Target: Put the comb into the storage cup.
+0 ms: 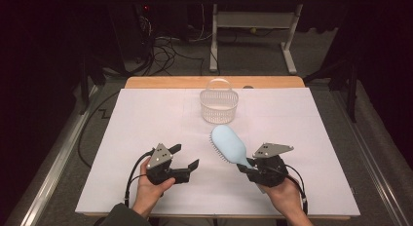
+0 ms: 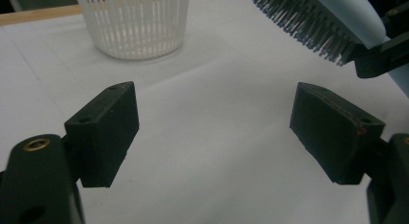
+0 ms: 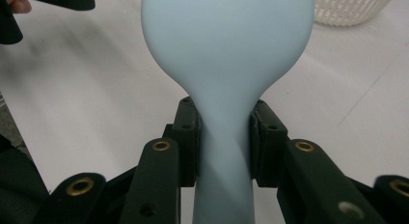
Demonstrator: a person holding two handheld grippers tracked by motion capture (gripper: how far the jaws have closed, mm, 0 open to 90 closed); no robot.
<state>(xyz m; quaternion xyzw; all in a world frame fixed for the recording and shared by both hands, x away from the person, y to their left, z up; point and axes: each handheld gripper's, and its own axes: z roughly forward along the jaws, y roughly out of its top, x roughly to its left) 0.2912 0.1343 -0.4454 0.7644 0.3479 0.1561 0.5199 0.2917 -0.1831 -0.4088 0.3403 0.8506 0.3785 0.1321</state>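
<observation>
A light blue hairbrush is held above the white table cover with its bristles facing down and left. My right gripper is shut on its handle, one jaw on each side of the neck. The brush's bristles show at the top right of the left gripper view. My left gripper stands open over bare cover at the front left, nothing between its jaws. A white slatted basket with a hoop handle stands upright at the back middle, beyond the brush.
The white cover spreads over a wooden table. Beyond the far edge are cables on the floor and a white desk frame. Dark floor borders both sides.
</observation>
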